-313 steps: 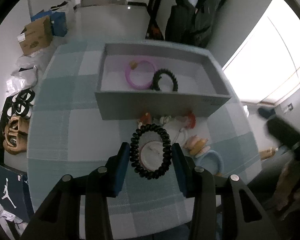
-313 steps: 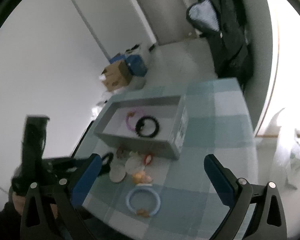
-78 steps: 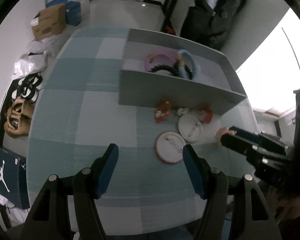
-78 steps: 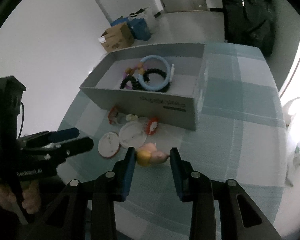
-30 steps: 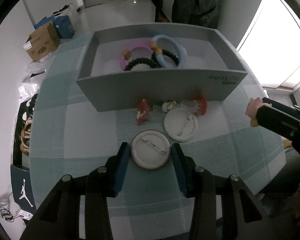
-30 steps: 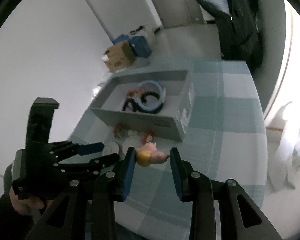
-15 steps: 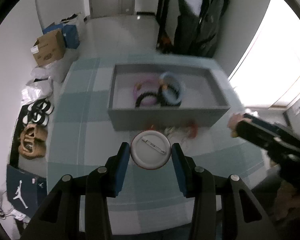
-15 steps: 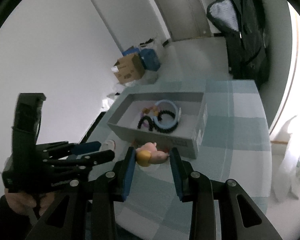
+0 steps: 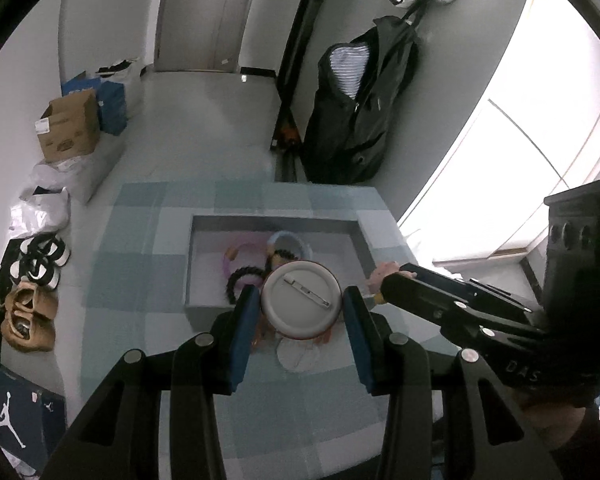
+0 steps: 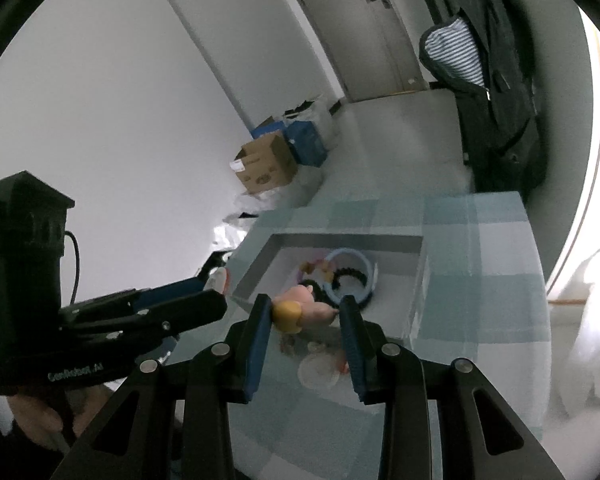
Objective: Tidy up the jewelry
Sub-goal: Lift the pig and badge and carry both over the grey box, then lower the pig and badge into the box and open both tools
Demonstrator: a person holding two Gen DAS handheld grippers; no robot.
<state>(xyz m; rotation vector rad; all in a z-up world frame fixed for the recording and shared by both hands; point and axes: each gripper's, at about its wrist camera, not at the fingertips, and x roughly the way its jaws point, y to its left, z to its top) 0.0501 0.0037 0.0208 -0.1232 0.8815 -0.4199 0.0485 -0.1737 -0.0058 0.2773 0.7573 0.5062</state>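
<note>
The left gripper (image 9: 302,312) pinches a stiff, light badge (image 9: 300,299) by its slippery rim, while the right gripper (image 10: 304,314) squeezes a seemingly soft pink charm (image 10: 302,308) above the box (image 9: 204,304).

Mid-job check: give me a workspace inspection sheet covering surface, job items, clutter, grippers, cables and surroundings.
Surface: table with blue-and-white checked cloth.
Job's things: grey box holds a pink bracelet, black bead bracelets and a blue ring; another white badge and small red pieces lie in front of the box.
Clutter: nothing seen beyond those.
Grippers: left gripper shut on round pin badge; right gripper shut on pink-and-yellow charm; both raised near the box.
Cables: one black cable at the left gripper's handle.
Surroundings: cardboard box, shoes, hanging dark jacket.
</note>
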